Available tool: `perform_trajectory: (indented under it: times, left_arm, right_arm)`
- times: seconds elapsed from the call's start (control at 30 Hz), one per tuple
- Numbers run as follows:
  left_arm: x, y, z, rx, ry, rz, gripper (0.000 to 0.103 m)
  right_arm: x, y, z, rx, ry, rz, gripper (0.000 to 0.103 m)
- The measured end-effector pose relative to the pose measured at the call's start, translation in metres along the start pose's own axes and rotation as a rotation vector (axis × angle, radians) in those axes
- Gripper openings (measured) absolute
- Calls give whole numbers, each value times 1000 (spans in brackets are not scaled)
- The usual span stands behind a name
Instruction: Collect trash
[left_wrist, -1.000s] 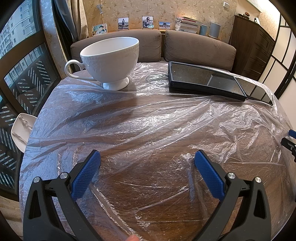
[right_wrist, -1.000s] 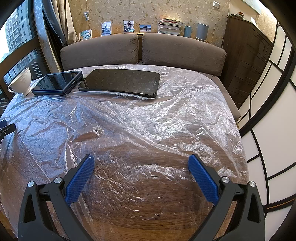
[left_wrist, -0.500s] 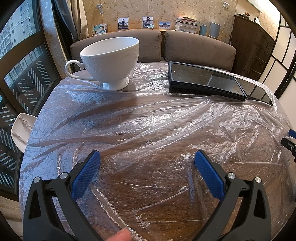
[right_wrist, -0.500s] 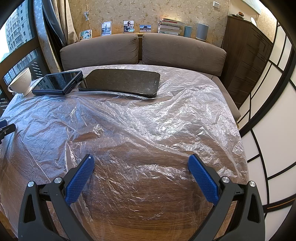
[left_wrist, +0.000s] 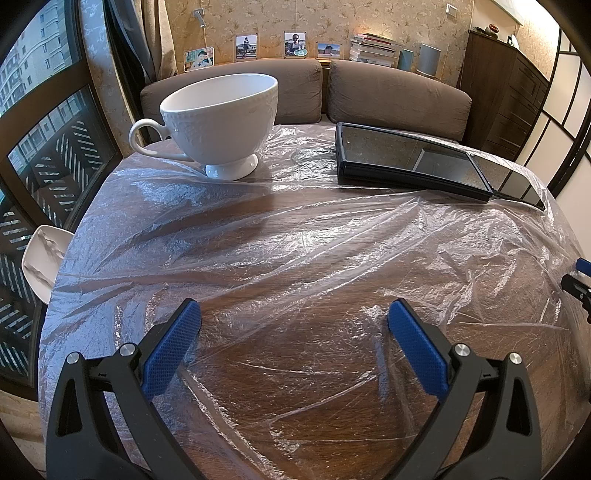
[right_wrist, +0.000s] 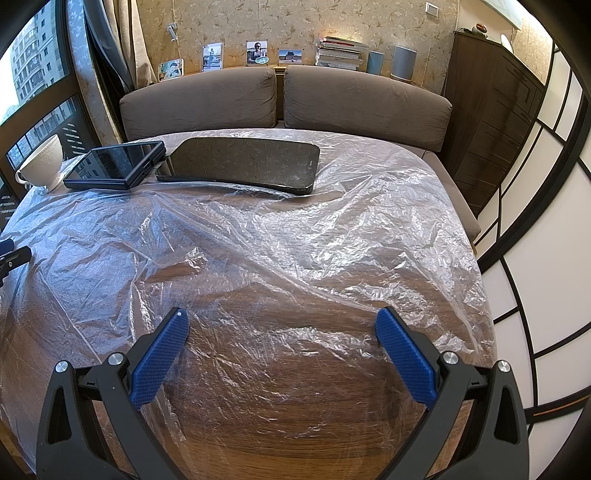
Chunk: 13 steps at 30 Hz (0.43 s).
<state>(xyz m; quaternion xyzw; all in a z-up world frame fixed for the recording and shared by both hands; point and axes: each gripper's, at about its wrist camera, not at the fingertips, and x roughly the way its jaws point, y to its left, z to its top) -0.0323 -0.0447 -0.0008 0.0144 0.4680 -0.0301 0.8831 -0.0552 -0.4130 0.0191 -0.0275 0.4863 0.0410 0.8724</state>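
Both tongs stand wide apart and grip nothing. Left tongs hover low over the near part of the surface, their blue pads spread with only the wrinkled plastic sheet showing between them; whether the tips touch the sheet cannot be told. Right tongs are released in the same way, pads far apart above the sheet, which lies crumpled across nearly the whole wooden surface and hangs over its right edge.

At the far left of the surface a white cup stands upright on its foot, on top of the sheet, handle to the left. In the right view the same cup sits at the far left corner. Just right of it lies a small black tablet, and beside that, touching or nearly touching it, a larger dark tablet lies flat; both rest on the sheet's far edge. From the left view the small tablet is well apart from the cup.

A tip of the right tongs shows at the right edge of the left view, just over the sheet. Behind the surface runs a brown sofa. A white chair seat pokes out at the left, below the surface edge.
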Motion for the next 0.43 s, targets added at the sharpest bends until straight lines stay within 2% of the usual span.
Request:
perform_trajectory:
  times: [0.43]
  left_arm:
    - [1,2,1,-4,1,0,102]
  right_arm:
    - [1,0,0,0,0,0,99]
